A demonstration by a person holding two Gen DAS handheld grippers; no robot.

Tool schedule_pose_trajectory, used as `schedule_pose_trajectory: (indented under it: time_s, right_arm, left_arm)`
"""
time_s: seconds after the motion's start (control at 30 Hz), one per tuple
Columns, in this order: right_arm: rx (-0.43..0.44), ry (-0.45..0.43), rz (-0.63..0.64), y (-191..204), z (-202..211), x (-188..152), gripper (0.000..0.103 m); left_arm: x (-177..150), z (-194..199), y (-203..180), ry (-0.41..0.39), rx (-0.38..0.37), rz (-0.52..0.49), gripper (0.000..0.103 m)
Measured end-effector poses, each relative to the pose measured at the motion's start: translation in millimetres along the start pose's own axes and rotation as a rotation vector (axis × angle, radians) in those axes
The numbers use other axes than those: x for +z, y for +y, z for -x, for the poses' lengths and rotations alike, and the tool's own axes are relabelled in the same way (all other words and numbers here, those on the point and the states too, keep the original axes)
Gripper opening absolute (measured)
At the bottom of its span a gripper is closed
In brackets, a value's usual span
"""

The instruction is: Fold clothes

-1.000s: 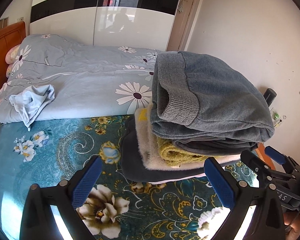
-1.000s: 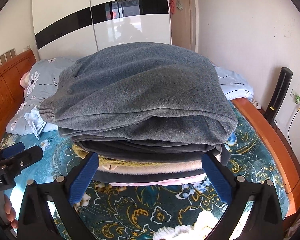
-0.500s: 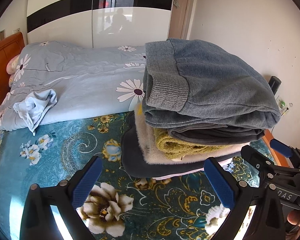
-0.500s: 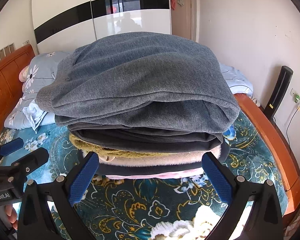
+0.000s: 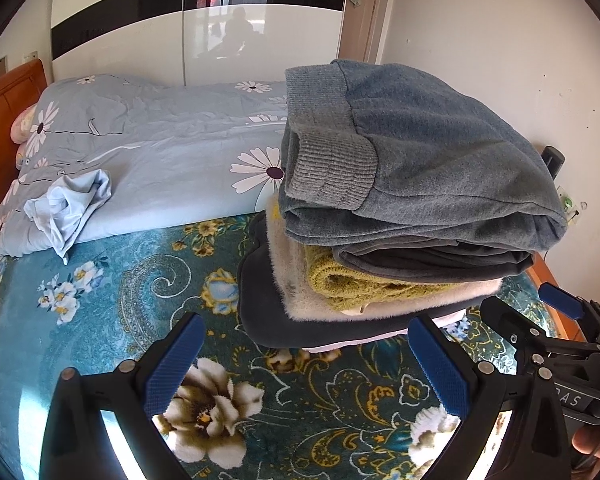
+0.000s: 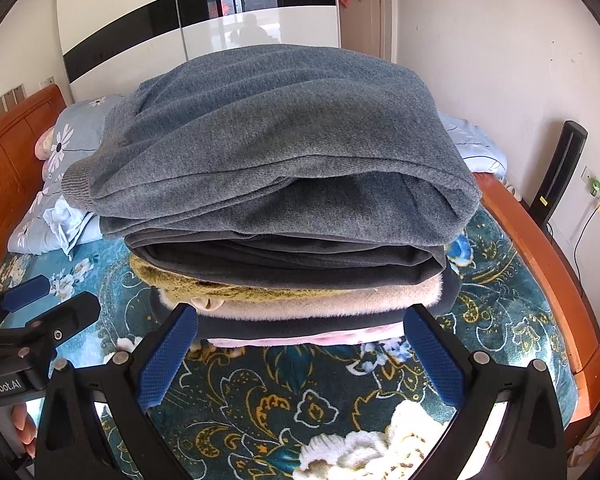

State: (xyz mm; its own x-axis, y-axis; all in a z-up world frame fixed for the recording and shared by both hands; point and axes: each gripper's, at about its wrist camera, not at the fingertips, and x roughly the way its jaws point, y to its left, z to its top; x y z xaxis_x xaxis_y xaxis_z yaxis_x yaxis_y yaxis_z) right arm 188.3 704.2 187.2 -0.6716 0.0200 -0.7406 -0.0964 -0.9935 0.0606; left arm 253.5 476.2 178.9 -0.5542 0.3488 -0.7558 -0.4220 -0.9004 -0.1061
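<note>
**Both claws back away from the finished stack**

Over the last second both claws have drawn back a little: in the left view the stack has slid right and shown more of its left end, and in the right view it sits slightly lower and farther off. The left claw is spread wide and empty, and so is the right claw.

The stack rests on the bed, on the teal flowered cover. It lies ahead and to the right of the left claw, and straight ahead of the right claw, its long axis running across that view. The right claw looks nearer.

Six folded layers can be counted: a grey sweater on top, then a dark grey piece, a mustard knit, a cream fleece, a dark piece and a pink edge at the bottom. One crumpled pale blue garment lies well apart on the daisy quilt, closer to the left claw, and is probably next to be folded.
</note>
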Motion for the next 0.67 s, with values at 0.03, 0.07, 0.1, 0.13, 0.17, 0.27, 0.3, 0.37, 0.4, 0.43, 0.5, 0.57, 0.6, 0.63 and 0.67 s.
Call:
schedule_pose_trajectory:
  time_s: [0.03,0.07,0.1,0.13,0.17,0.27,0.3,0.37,0.4,0.43,0.5,0.57,0.6,0.63,0.67]
  right_arm:
    - [0.001,0.003,-0.003,-0.2,-1.0,-0.4,0.103]
    - [0.003,0.006,-0.007,-0.2,-2.3,-1.0,0.103]
    - [0.007,0.009,-0.01,-0.2,-2.9,-1.6,0.103]
    - [0.009,0.011,-0.009,0.2,-3.7,-2.1,0.103]
    - [0.01,0.013,-0.008,0.6,-4.6,-2.6,0.103]
    - [-0.001,0.017,-0.005,1.5,-7.8,-4.7,0.103]
    - [-0.003,0.019,-0.009,1.0,-8.6,-5.0,0.103]
    - [0.0,0.02,-0.022,-0.6,-9.5,-6.0,0.103]
    - [0.001,0.022,-0.024,-1.0,-10.2,-6.5,0.103]
    - [0.002,0.025,-0.024,-1.2,-10.9,-7.1,0.103]
    - [0.0,0.029,-0.02,-0.9,-11.9,-7.8,0.103]
    - [-0.001,0.031,-0.017,-0.7,-12.4,-8.4,0.103]
    - [-0.001,0.03,-0.017,-0.8,-12.5,-8.7,0.103]
    - [-0.001,0.03,-0.018,-0.8,-12.6,-9.1,0.103]
    - [-0.002,0.031,-0.018,-0.8,-12.9,-9.3,0.103]
  left_arm:
    - [0.0,0.0,-0.3,0.0,0.001,-0.002,0.103]
    - [0.1,0.0,-0.4,0.0,0.001,-0.002,0.103]
    - [0.3,-0.1,-0.4,0.001,0.001,-0.002,0.103]
    - [0.4,-0.2,-0.3,0.002,0.002,-0.001,0.103]
    - [0.3,-0.5,0.0,0.004,0.002,0.0,0.103]
    - [-0.5,-1.6,0.6,0.01,0.0,0.002,0.103]
    - [-0.8,-1.9,0.5,0.012,0.001,0.002,0.103]
    - [-1.4,-2.4,0.2,0.014,0.002,0.001,0.103]
    - [-1.6,-3.0,0.0,0.018,0.001,0.002,0.103]
    - [-1.7,-3.6,0.2,0.021,-0.002,0.004,0.103]
    - [-1.7,-4.7,0.7,0.027,-0.006,0.009,0.103]
    - [-1.9,-5.1,1.6,0.027,-0.006,0.015,0.103]
    - [-2.2,-4.8,1.7,0.025,-0.005,0.016,0.103]
    - [-2.5,-4.2,1.6,0.023,-0.004,0.015,0.103]
    - [-2.8,-3.4,1.5,0.02,-0.005,0.013,0.103]
